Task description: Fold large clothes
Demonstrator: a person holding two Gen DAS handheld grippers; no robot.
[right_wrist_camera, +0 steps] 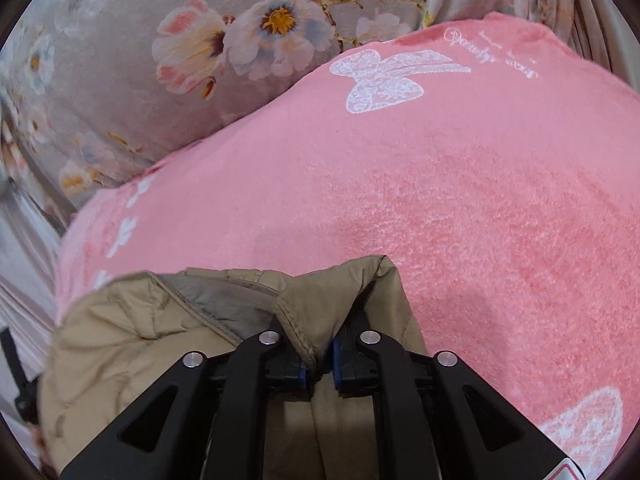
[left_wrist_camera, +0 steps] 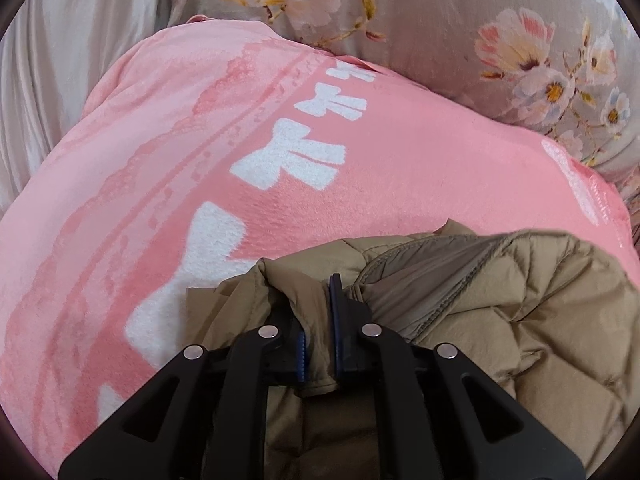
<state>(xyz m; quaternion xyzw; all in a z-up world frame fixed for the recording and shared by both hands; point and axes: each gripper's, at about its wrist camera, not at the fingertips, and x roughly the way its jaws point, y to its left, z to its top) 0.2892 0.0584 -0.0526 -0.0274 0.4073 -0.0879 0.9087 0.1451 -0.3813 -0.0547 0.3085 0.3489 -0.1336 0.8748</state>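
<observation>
A tan quilted puffer jacket (left_wrist_camera: 520,320) with a grey lining hangs from both grippers above a pink fleece blanket (left_wrist_camera: 200,160). My left gripper (left_wrist_camera: 318,312) is shut on a bunched fold of the jacket's edge. In the right wrist view the jacket (right_wrist_camera: 140,340) fills the lower left, and my right gripper (right_wrist_camera: 320,332) is shut on another fold of its edge. The fabric hides the fingertips of both grippers.
The pink blanket (right_wrist_camera: 440,200) with white bows and butterflies covers the bed. A grey floral quilt (left_wrist_camera: 480,20) (right_wrist_camera: 160,60) lies bunched along the blanket's far side. Pale curtain fabric (left_wrist_camera: 60,60) hangs at the far left.
</observation>
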